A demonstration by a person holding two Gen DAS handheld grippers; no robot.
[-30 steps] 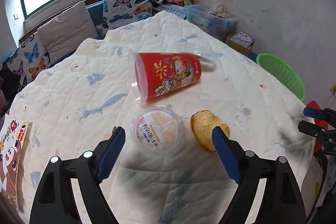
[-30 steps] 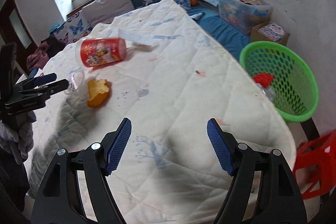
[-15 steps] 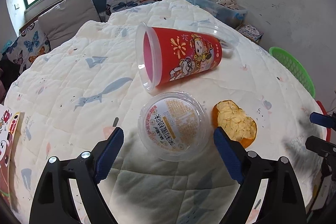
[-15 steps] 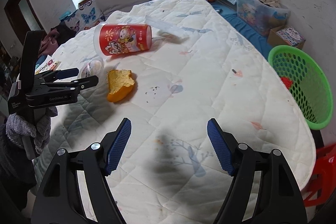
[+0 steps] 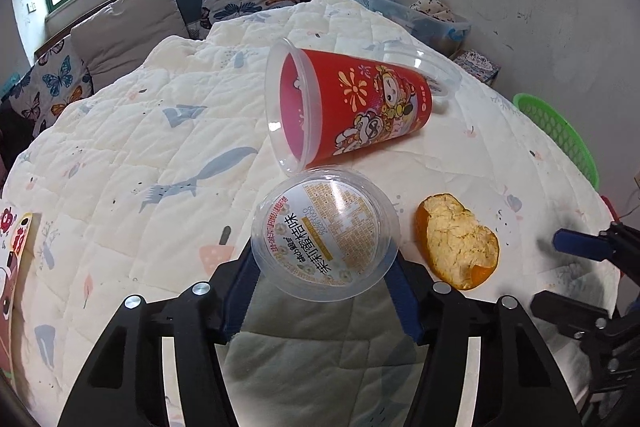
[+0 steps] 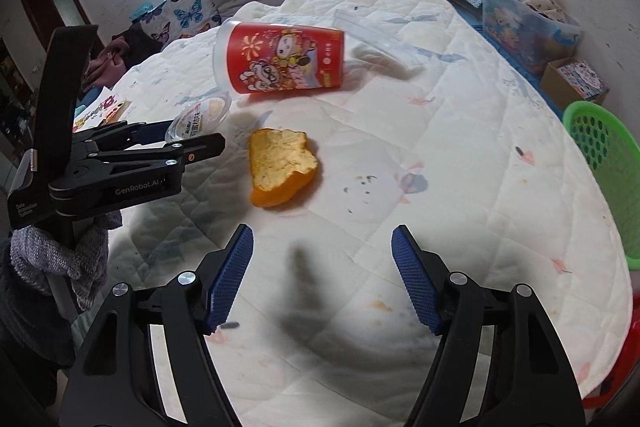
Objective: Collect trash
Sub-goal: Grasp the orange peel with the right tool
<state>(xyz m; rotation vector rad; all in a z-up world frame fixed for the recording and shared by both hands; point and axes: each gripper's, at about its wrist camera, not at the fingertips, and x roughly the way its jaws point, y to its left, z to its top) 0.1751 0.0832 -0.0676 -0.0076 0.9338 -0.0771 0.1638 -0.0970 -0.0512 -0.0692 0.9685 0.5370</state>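
Two blue pads of the left gripper (image 5: pixel 324 291), just closed in, squeezing the clear tub (image 5: pixel 325 234) on the white quilt (image 5: pixel 120 167), red cup (image 5: pixel 348 111) behind, orange peel (image 5: pixel 458 241) beside; right gripper (image 6: pixel 322 279) wide open, holding nothing, peel just ahead, green basket (image 6: pixel 600 143) far right.

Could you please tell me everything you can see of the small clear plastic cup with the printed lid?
The small clear plastic cup is round and shallow, sealed with a white and yellow printed film. It is tilted, lid facing the left camera, on the quilt just below the red cup's mouth, left of the orange peel. The left gripper has just been closing; its blue pads meet the cup's sides.
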